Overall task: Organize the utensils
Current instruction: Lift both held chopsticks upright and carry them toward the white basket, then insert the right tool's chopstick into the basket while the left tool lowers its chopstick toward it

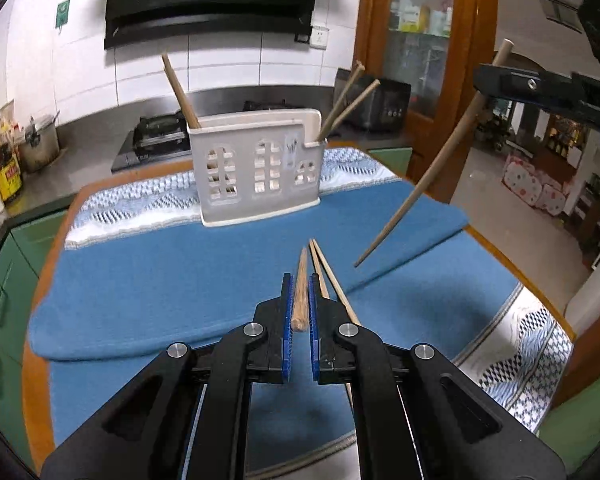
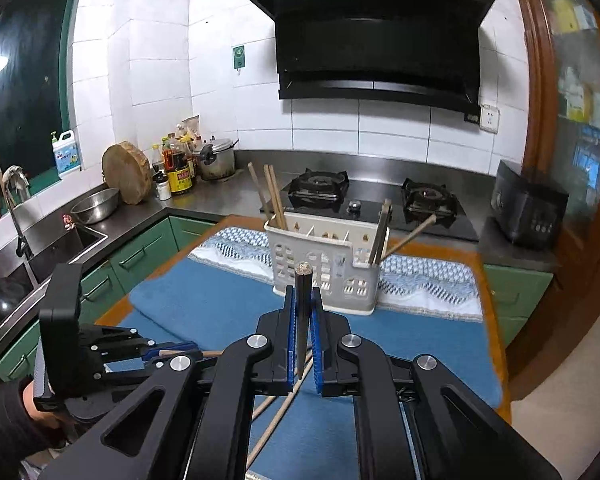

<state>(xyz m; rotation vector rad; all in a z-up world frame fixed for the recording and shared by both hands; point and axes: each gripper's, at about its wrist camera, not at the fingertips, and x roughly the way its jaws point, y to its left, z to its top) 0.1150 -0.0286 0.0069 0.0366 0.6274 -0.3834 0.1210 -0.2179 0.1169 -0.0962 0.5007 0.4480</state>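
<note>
Wooden chopstick (image 1: 300, 292) sits clamped in the left gripper (image 1: 300, 304) jaws, another chopstick (image 2: 302, 312) in the right gripper (image 2: 303, 320) jaws. At twelve o'clock stands the white holder (image 1: 256, 168) on the blue-clothed surface (image 1: 160, 280); two loose chopsticks (image 1: 332, 280) lie at one o'clock.

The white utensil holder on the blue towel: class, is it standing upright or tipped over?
Upright. The utensil holder stands on its flat base on the blue towel, opening upward, with chopsticks leaning out of its top.

One wooden chopstick (image 1: 300, 292) sits clamped between the left gripper (image 1: 300, 300) pads; two chopsticks (image 1: 332, 276) lie beneath, white holder (image 1: 256, 168) ahead.
</note>
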